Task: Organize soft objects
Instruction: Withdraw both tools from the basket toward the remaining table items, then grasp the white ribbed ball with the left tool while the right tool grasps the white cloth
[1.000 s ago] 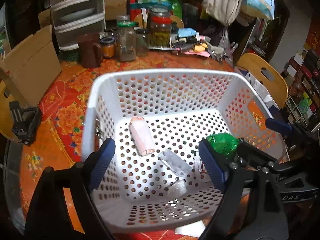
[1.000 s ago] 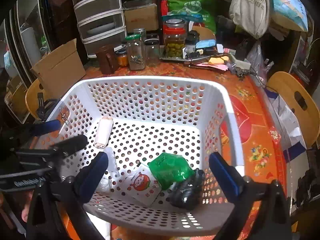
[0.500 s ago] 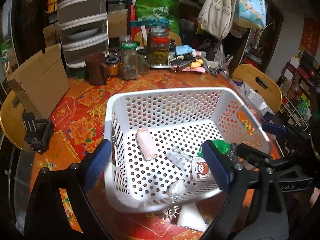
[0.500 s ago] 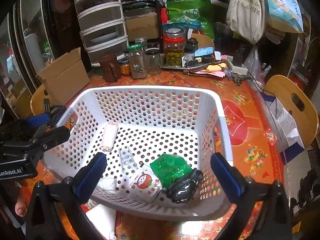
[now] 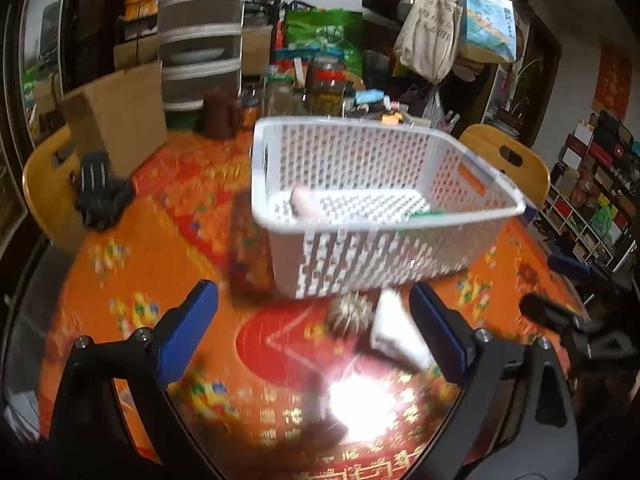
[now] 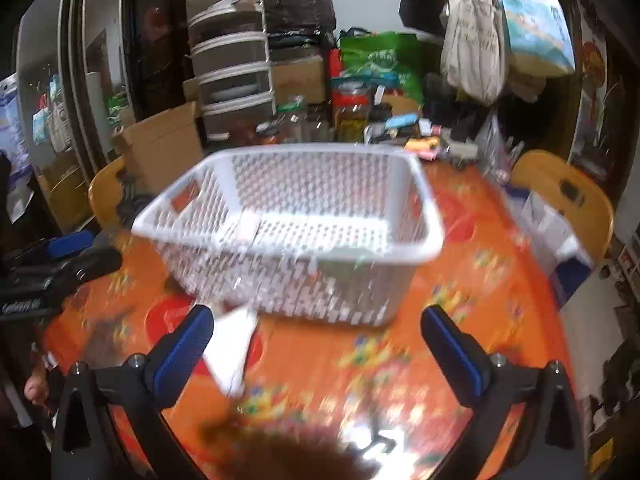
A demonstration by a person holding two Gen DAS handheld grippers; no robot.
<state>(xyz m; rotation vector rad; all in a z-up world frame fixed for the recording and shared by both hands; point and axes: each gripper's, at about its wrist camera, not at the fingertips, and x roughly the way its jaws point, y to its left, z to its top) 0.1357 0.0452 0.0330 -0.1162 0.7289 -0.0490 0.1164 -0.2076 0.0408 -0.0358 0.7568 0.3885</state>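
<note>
A white perforated basket stands on the red-orange tablecloth; it also shows in the right wrist view. Inside it I see a pink roll and the edge of a green packet. A white packet lies on the table in front of the basket, next to a spiky grey ball; the white packet also shows in the right wrist view. My left gripper is open and empty, in front of the basket. My right gripper is open and empty. Both views are blurred.
Jars, a drawer unit and a cardboard box crowd the table's far side. Wooden chairs stand around it. A black clamp-like object lies at left. A brown blurred thing sits near the table's front edge.
Both grippers have pulled back and dropped lower, from above the basket to in front of it. The basket's outer wall now faces me and most of its contents are hidden.
</note>
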